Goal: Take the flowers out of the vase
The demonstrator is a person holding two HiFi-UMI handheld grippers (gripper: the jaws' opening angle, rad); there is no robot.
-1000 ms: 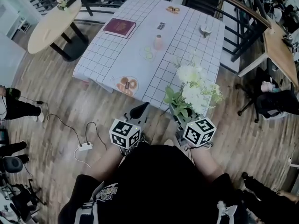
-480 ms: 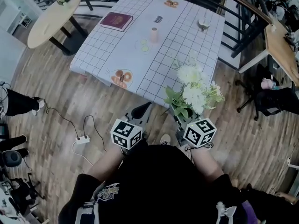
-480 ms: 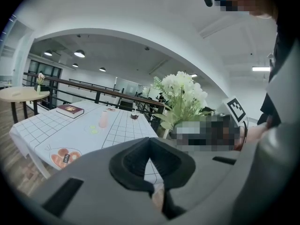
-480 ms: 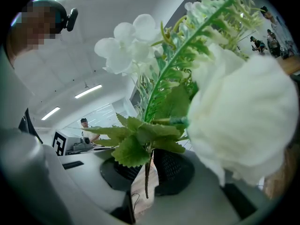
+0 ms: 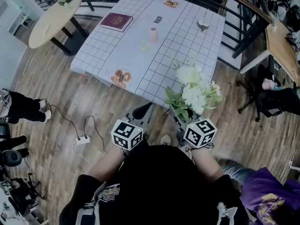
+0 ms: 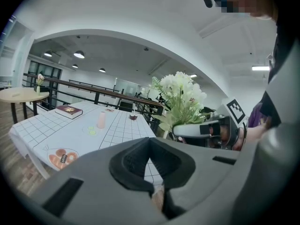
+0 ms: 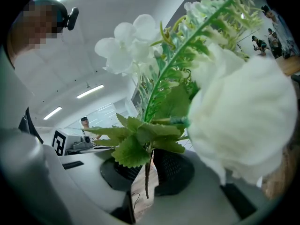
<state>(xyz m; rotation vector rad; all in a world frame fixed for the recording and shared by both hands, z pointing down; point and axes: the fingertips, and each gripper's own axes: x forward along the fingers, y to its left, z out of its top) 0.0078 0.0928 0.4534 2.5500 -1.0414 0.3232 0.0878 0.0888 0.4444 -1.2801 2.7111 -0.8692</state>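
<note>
The flowers (image 5: 193,93) are clamped by their stems in the right gripper (image 7: 149,171), near the counter's (image 5: 183,41) edge. The left gripper (image 6: 151,168) is closed, nothing held.

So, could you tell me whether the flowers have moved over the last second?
Yes, slightly: the flowers have drawn back from the table, toward the person; the plate at its near edge now sits farther from them.
</note>
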